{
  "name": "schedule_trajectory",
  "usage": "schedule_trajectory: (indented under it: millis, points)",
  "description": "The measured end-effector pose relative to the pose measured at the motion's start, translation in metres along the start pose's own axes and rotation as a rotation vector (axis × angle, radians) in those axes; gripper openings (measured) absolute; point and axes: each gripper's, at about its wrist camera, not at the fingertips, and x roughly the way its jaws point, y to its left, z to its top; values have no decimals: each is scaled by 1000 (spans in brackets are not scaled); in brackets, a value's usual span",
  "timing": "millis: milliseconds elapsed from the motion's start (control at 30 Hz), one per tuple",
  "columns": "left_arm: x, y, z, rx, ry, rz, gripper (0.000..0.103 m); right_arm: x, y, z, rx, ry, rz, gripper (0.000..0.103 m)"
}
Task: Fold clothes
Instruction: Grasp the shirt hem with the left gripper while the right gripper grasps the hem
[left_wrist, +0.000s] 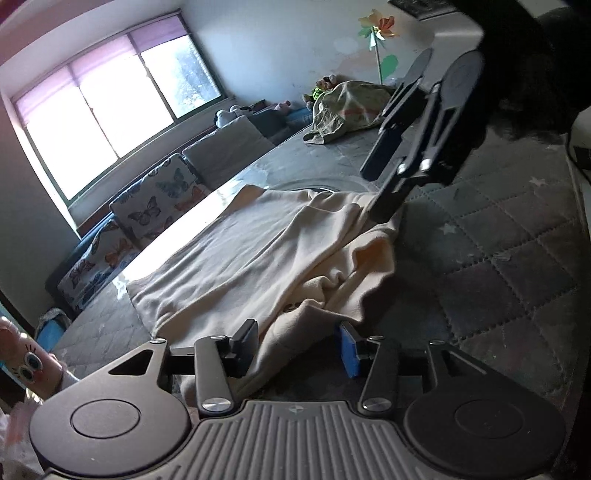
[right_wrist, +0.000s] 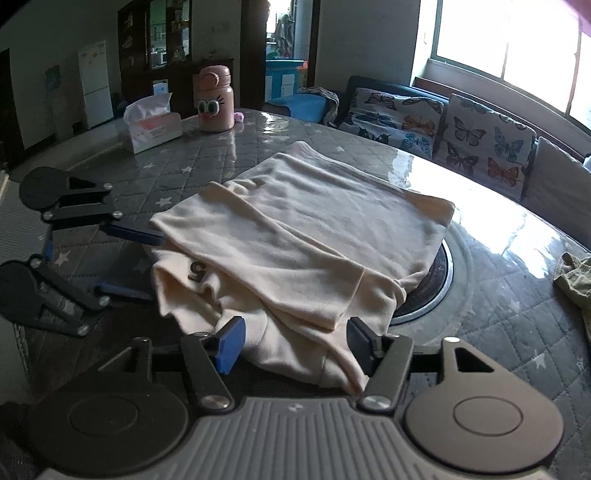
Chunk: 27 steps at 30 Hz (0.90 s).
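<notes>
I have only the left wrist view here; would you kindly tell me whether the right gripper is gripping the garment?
Observer: No. The right gripper is open, and a loose fold of the cream garment lies between its fingers, unpinched.
Operator: Thank you. Is any print readable on it?
Observer: Yes, a dark "5" shows on the layer beneath the top fold, towards the garment's left side in the right wrist view.

Garments, two: one cream knit garment (right_wrist: 295, 236) at frame centre and one olive-green crumpled garment (right_wrist: 572, 284) at the right edge. Table items at upper left, two: one pink cartoon-eyed bottle (right_wrist: 215, 99) and one white tissue box (right_wrist: 153, 127). Butterfly-print cushions (right_wrist: 487, 144) at upper right: two.
</notes>
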Motion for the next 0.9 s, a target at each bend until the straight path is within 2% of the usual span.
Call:
schedule_trajectory:
  millis: [33, 100, 200, 300, 433, 533, 733, 800, 900]
  points:
    - [1, 0, 0, -11, -2, 2, 31, -1, 1, -1, -8, 3, 4, 67]
    - [1, 3, 3, -35, -14, 4, 16, -3, 4, -4, -27, 10, 10, 74]
    - [0, 13, 9, -81, -27, 9, 10, -5, 11, -7, -81, 10, 15, 76]
    - [5, 29, 18, -146, -18, 4, 9, -7, 18, -8, -132, -6, 21, 82]
    - [13, 54, 30, -242, -17, -11, 9, -2, 27, -5, -195, -30, 16, 82]
    - [16, 62, 34, -257, -23, -9, 9, 6, 29, -1, -226, -49, 11, 80]
    - [16, 64, 33, -262, -28, -31, 9, 30, 24, 6, -229, -40, 9, 55]
    - [14, 62, 29, -267, -28, -39, 10, 34, 21, 8, -213, -27, 18, 31]
    - [8, 59, 23, -264, -31, -43, 14, 35, 12, 11, -161, -19, 37, 20]
